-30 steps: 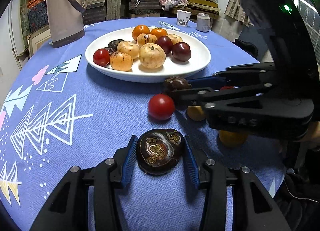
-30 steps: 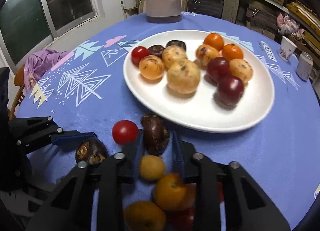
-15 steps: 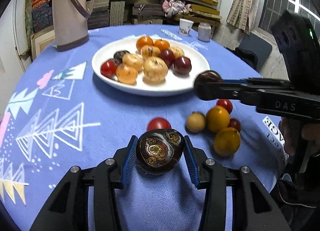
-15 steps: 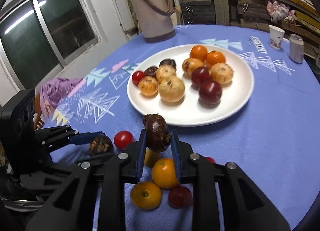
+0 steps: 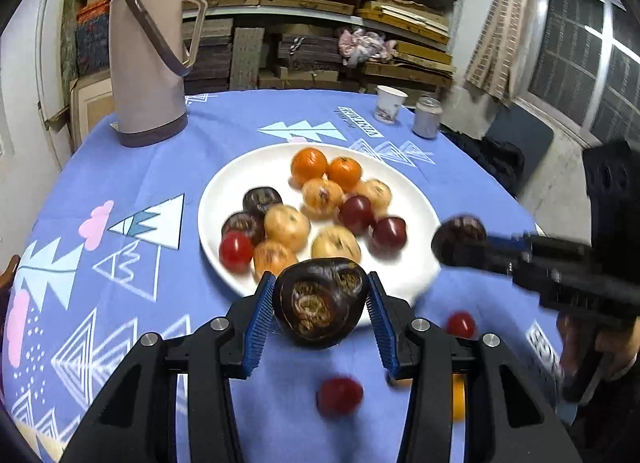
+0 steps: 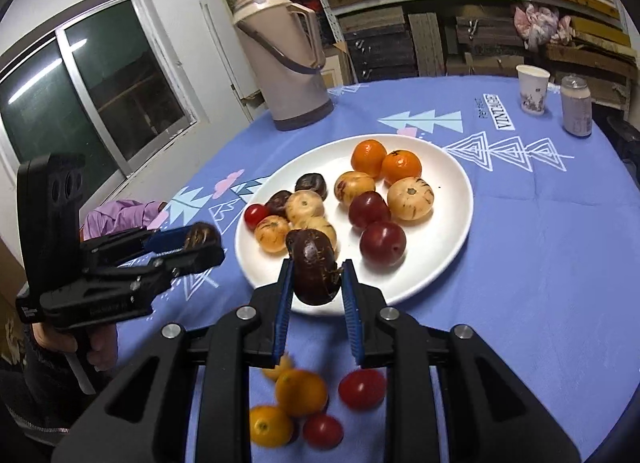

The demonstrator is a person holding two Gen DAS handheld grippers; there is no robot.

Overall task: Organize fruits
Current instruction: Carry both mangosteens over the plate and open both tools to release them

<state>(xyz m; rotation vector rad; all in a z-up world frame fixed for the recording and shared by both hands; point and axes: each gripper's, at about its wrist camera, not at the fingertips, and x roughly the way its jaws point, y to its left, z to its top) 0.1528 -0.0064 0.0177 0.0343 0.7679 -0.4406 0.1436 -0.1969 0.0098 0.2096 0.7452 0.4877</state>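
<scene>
While both grippers hang over the table with fruit in them, here's the rundown:

Left wrist, grip: left gripper (image 5: 320,309) clamped on a dark chestnut (image 5: 320,301), lifted off the blue cloth (image 5: 120,167).
Left wrist, target: white plate (image 5: 416,203) sits just ahead of the fingertips, its near rim right behind the chestnut.
Left wrist, neighbour: right gripper (image 5: 460,249) comes in from the right, ahead of mine, closed on a second dark chestnut (image 5: 460,233) by the plate's right rim.
Left wrist, loose stuff: a red tomato (image 5: 339,395) lies below the fingers, blurry.

Right wrist, grip: right gripper (image 6: 316,275) is pinching its chestnut (image 6: 314,271) over the plate's (image 6: 452,239) near rim.
Right wrist, neighbour: left gripper (image 6: 200,241) off to the left, near the plate's left edge, chestnut (image 6: 202,235) in it.
Right wrist, leftovers: small oranges (image 6: 300,391) and tomatoes (image 6: 362,387) wait on the cloth underneath.

Risk: the plate's near half is crowded, so a chestnut dropped there could knock the round fruit and roll something off. Both grippers heading in together could also bump.
Textures: chestnuts are glossy, lumpy, flat-bottomed with rough scars; ribbed blue pads (image 6: 283,303); smooth glazed plate; woven cloth.
</scene>
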